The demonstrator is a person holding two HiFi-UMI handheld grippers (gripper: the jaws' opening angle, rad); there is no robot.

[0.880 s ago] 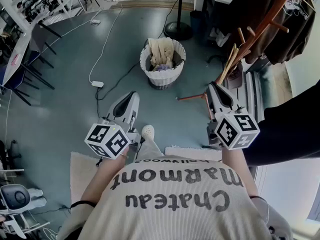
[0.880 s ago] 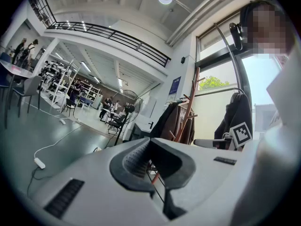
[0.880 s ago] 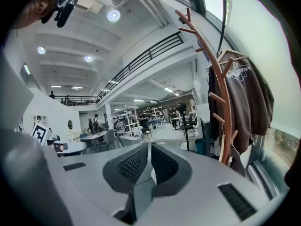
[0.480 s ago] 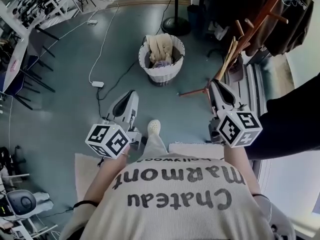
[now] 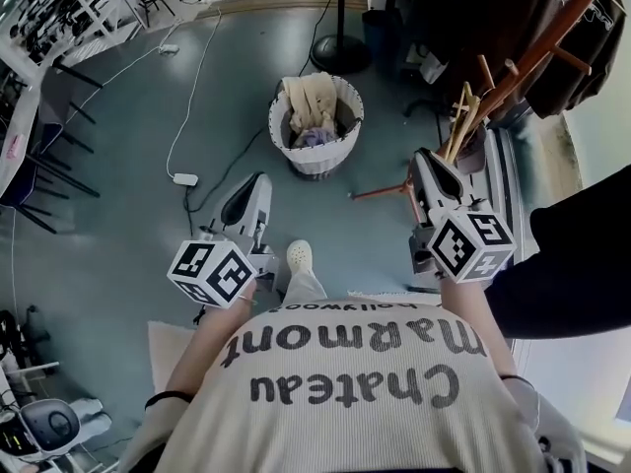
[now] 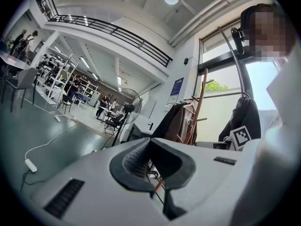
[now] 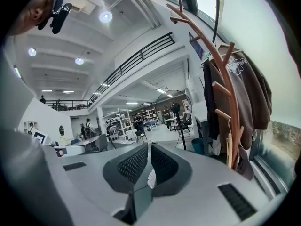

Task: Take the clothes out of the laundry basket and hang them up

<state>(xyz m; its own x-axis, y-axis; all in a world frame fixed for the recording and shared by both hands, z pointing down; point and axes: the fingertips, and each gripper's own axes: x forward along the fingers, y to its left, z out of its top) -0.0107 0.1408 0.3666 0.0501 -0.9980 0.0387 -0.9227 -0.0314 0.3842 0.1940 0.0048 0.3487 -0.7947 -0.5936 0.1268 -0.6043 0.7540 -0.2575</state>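
A: Start at the left. What is the left gripper (image 5: 259,179) (image 6: 149,141) doing?

B: It is held out level over the grey-blue floor (image 5: 118,215). In the left gripper view its two dark ribbed pads (image 6: 136,161) are pressed together with nothing between them.

A: And the clothes?

B: They are in the white woven round laundry basket (image 5: 317,154), which stands on the floor ahead of the person, up and to the right of the left gripper's tip and clear of it. A cream garment (image 5: 309,101) is heaped over the basket's far rim, and a small purple cloth (image 5: 317,138) lies lower inside. Neither gripper touches any of it.

A: Anything else between the two grippers?

B: The person's white shoe (image 5: 298,257), just beside the left gripper's body.

A: Now the right gripper (image 5: 426,156) (image 7: 148,148).

B: It points forward too, with the basket to its left and apart from it. Its jaws are drawn in to a thin slit and grip nothing.

A: And further right?

B: The reddish-brown wooden coat stand (image 5: 523,62) (image 7: 221,74) rises close beside the right gripper's tip. Dark brown garments (image 5: 493,18) (image 7: 244,102) hang from its pegs. Pale wooden hangers (image 5: 461,116) hang low on it, just past the tip.
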